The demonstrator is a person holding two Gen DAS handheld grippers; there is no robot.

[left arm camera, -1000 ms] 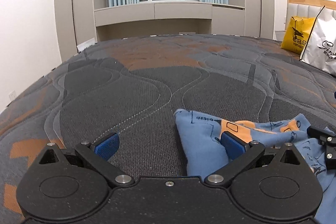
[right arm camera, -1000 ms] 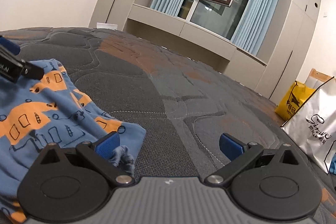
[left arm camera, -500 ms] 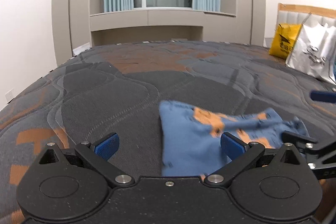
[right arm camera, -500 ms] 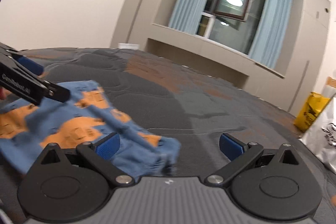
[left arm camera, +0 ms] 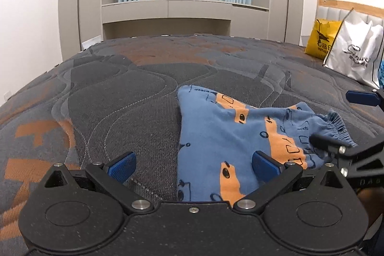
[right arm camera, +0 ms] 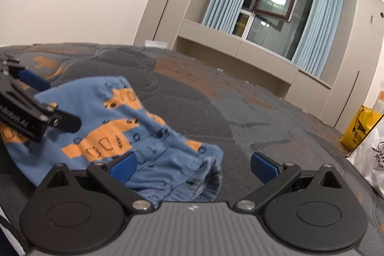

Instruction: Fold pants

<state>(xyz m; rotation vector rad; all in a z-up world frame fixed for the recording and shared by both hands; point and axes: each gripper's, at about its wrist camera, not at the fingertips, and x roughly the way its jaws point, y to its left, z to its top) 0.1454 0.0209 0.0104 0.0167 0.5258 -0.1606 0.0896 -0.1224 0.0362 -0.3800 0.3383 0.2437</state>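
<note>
Pants (left arm camera: 230, 136) lie bunched on the mattress (left arm camera: 120, 100), under the left gripper's (left arm camera: 193, 163) right finger and the right gripper's (right arm camera: 193, 163) left finger; both grippers gape wide, holding nothing; versus a second ago, both sit further back, more cloth showing; soft blue knit, orange blocks, gathered elastic waistband (left arm camera: 336, 126).
</note>
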